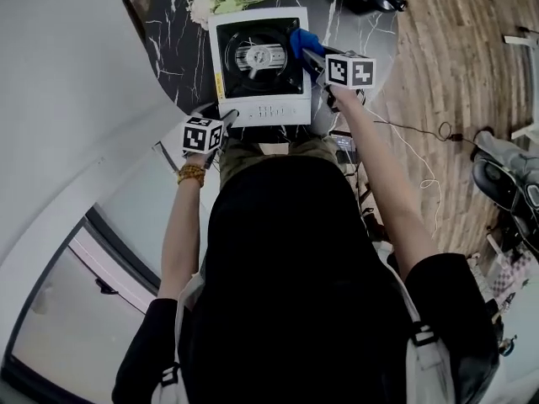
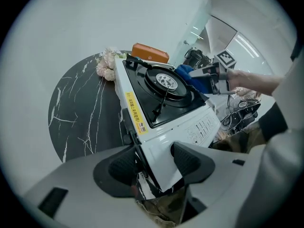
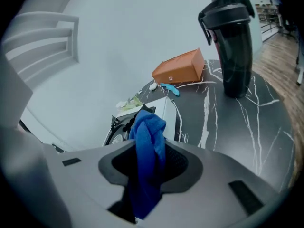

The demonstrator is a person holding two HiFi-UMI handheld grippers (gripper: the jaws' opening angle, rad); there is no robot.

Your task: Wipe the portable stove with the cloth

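Note:
The portable stove (image 1: 259,66), white with a black burner top, stands on the round black marble table (image 1: 168,49). My left gripper (image 1: 229,116) is at the stove's near left corner. In the left gripper view that corner (image 2: 161,146) sits between the jaws, with a pad against each face, and my left gripper (image 2: 156,163) is shut on it. My right gripper (image 1: 313,57) is over the stove's right edge, shut on a bunched blue cloth (image 1: 301,40). In the right gripper view the cloth (image 3: 148,137) sticks up between the pads of my right gripper (image 3: 149,163).
A black shaker bottle (image 3: 232,46) stands on the table to the right of the stove. Beyond it lie an orange box (image 3: 179,66) and a small teal item (image 3: 170,88). Pale flowers (image 1: 206,2) lie by the stove's far left corner. Cables (image 1: 421,133) run over the wooden floor.

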